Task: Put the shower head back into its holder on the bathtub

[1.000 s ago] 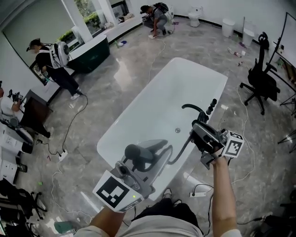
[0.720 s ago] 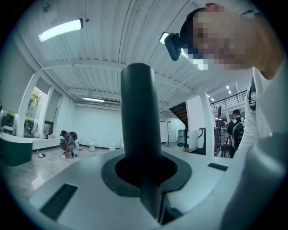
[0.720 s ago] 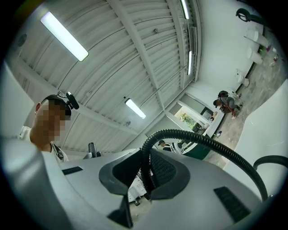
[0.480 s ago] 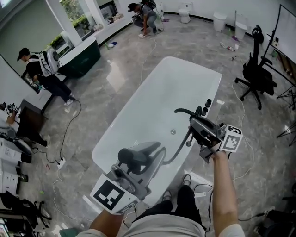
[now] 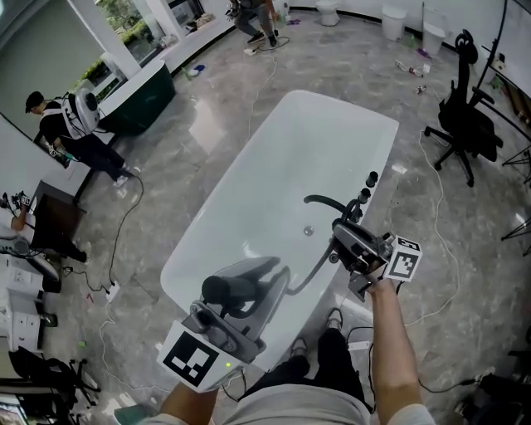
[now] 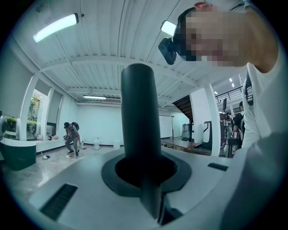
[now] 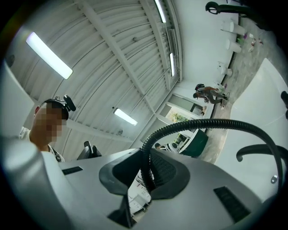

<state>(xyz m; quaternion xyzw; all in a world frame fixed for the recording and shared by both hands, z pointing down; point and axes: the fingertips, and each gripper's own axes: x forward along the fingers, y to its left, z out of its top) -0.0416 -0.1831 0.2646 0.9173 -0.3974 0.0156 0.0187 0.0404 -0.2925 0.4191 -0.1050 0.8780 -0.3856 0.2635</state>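
Note:
A dark shower head (image 5: 226,289) hangs over the near end of the white bathtub (image 5: 307,149), with my left gripper (image 5: 249,290) shut on it. In the left gripper view its thick handle (image 6: 138,117) stands upright between the jaws of the left gripper (image 6: 146,173). My right gripper (image 5: 344,241) is shut on the ribbed black hose (image 5: 311,274) at the tub's right rim, just short of the dark curved faucet (image 5: 328,202) and its knobs (image 5: 365,192). Seen from the right gripper (image 7: 144,175), the hose (image 7: 211,123) arcs out from the jaws towards the faucet (image 7: 256,150).
A black office chair (image 5: 465,124) stands to the right of the tub. A dark green tub (image 5: 137,100) and two people are at the back left. Cables (image 5: 124,224) trail over the grey marble floor. A toilet (image 5: 328,10) and bins stand at the far wall.
Both grippers have moved forward and a little down over the tub, carrying the shower head and hose. The right gripper now sits closer to the faucet.

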